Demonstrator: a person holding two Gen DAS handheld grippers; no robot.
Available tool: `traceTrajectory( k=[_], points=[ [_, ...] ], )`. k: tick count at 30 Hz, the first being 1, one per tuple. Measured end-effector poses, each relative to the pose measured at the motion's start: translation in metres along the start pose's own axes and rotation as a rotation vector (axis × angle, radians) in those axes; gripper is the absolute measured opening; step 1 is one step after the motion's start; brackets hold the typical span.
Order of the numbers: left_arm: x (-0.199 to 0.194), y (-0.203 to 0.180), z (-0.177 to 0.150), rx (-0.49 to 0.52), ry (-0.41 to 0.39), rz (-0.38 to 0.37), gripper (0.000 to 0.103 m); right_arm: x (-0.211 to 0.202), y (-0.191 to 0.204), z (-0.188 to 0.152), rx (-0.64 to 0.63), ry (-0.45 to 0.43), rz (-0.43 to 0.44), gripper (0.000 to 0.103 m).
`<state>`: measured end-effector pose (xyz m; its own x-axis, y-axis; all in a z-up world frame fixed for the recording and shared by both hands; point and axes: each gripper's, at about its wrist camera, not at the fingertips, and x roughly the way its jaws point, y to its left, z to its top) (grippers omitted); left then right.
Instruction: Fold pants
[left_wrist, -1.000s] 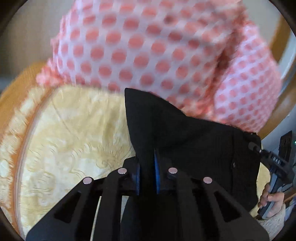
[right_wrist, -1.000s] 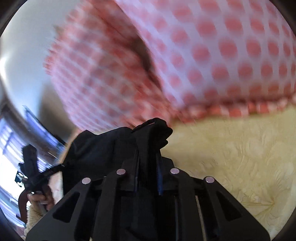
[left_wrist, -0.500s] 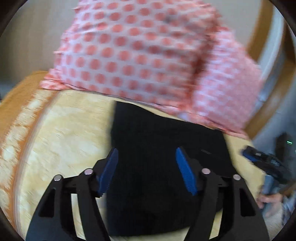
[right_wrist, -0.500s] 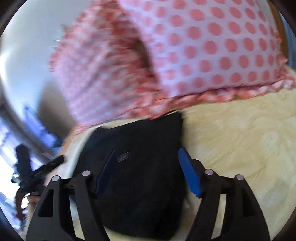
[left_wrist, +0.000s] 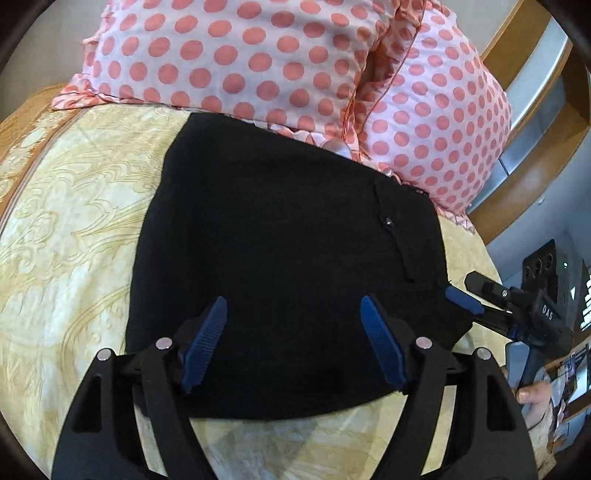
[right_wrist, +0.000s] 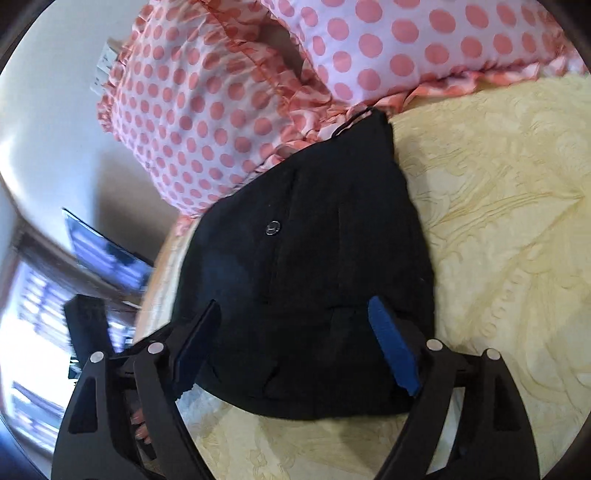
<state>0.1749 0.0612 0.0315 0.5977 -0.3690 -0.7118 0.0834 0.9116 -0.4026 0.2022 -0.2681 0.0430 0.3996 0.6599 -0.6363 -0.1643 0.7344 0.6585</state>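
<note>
The black pants (left_wrist: 280, 236) lie folded into a flat rectangle on the yellow patterned bedspread (left_wrist: 74, 221), their far edge against the pillows. They also show in the right wrist view (right_wrist: 314, 280), with a metal button facing up. My left gripper (left_wrist: 295, 336) is open and empty, just above the near edge of the pants. My right gripper (right_wrist: 295, 339) is open and empty over the near right part of the pants. Its blue fingertips (left_wrist: 461, 299) show at the pants' right edge in the left wrist view.
Two pink pillows with red dots (left_wrist: 258, 62) lean at the head of the bed, also in the right wrist view (right_wrist: 229, 110). A wooden headboard (left_wrist: 532, 122) is at the right. The bedspread (right_wrist: 498, 221) stretches to the right of the pants.
Both grippers held the pants' edge a second ago. They let it go onto the bed, opened, and drew back. The pants now lie flat.
</note>
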Motion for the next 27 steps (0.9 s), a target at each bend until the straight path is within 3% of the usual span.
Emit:
traceTrajectory(
  k=[2, 6, 12, 16, 27],
  points=[
    [-0.017, -0.005, -0.01, 0.032, -0.044, 0.034, 0.086, -0.017, 0.018, -0.012, -0.079, -0.053, -0.073, 0.102],
    [-0.055, -0.013, -0.041, 0.108, -0.132, 0.154, 0.101, -0.042, 0.043, -0.045, -0.217, -0.185, -0.162, 0.102],
    [-0.079, -0.017, -0.1, 0.19, -0.18, 0.269, 0.101, -0.043, 0.066, -0.105, -0.347, -0.234, -0.347, 0.102],
    [-0.078, -0.021, -0.132, 0.223, -0.169, 0.287, 0.101, -0.036, 0.067, -0.143, -0.39, -0.273, -0.454, 0.102],
    [-0.067, -0.017, -0.152, 0.239, -0.159, 0.338, 0.101, -0.02, 0.071, -0.171, -0.419, -0.215, -0.478, 0.102]
  ],
)
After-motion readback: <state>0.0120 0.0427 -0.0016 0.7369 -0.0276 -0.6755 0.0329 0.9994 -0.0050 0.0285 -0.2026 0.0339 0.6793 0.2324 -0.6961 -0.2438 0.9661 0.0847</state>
